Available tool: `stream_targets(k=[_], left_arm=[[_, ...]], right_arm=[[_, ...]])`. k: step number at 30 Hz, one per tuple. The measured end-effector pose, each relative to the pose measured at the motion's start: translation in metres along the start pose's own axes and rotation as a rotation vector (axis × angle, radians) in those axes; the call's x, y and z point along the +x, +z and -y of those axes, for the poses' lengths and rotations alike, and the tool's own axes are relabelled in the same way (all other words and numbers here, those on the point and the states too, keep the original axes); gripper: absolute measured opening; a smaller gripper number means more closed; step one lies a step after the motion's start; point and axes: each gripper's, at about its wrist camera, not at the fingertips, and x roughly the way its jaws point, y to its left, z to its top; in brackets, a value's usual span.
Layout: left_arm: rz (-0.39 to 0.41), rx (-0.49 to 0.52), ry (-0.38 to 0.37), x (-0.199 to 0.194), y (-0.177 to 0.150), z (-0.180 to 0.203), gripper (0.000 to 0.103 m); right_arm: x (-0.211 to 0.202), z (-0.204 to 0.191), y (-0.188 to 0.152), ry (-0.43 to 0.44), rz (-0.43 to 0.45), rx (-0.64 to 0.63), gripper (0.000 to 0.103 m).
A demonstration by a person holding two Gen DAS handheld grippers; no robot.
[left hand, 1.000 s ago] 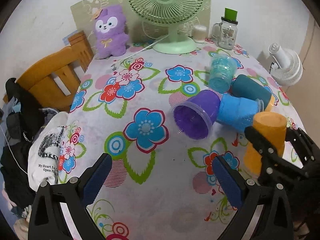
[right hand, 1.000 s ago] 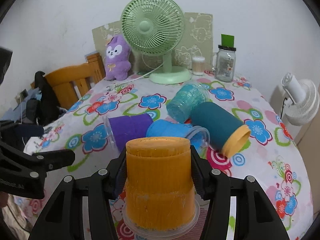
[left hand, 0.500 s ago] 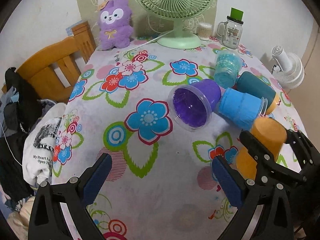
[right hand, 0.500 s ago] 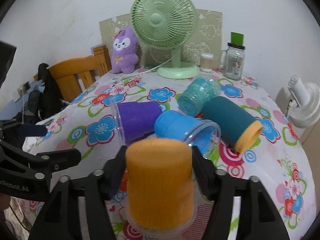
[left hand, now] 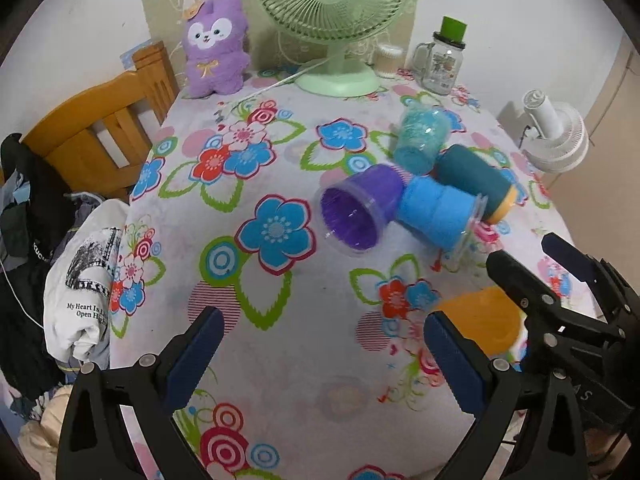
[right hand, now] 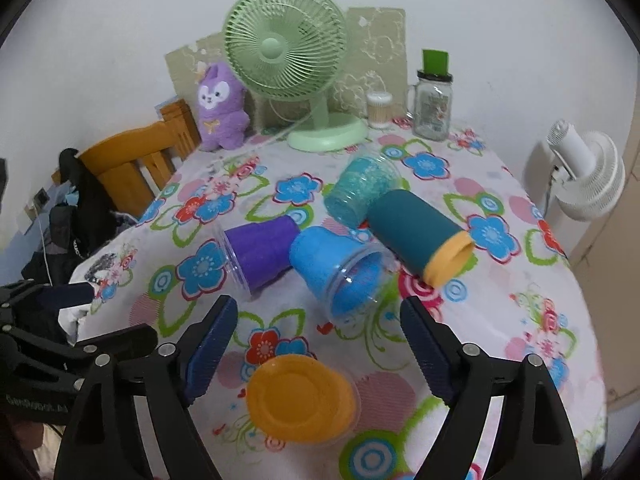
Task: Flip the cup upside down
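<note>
An orange cup stands upside down on the floral tablecloth, base up, just below my open right gripper, which is raised above it and empty. In the left wrist view the orange cup sits partly behind the right gripper's fingers. My left gripper is open and empty over the tablecloth. A purple cup, a blue cup, a dark teal cup with an orange rim and a light teal cup lie on their sides in a cluster.
A green desk fan, a purple plush toy, a glass jar with a green lid and a small white container stand at the back. A wooden chair with clothes is left. A white fan is right.
My right gripper has opened, let go of the orange cup and risen above it. The cup now stands upside down on the table. The left gripper has shifted slightly.
</note>
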Motion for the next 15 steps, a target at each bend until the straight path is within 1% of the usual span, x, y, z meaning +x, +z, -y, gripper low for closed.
stream_targets(k=[3,5,8,12,15], left_arm=[[0.0,-0.001,-0.015,-0.015,0.007,0.005,0.101],[0.005,-0.007,-0.024,-0.028,0.013,0.008,0.101],[0.002,-0.023,-0.018,-0.044,0.02,0.008,0.101],[0.018,-0.04,-0.041,-0.067,0.026,0.011,0.101],[0.028,-0.053,-0.048,-0.082,0.03,0.013,0.102]], right_arm=[[-0.016,0.001,0.011,-0.026,-0.043,-0.012,0.089],[-0.029,0.003,0.019,-0.019,-0.055,0.001,0.089],[-0.044,0.006,0.029,-0.002,-0.074,0.02,0.09],[-0.066,0.006,0.038,0.001,-0.065,0.015,0.095],[-0.078,0.006,0.044,-0.016,-0.07,0.007,0.099]])
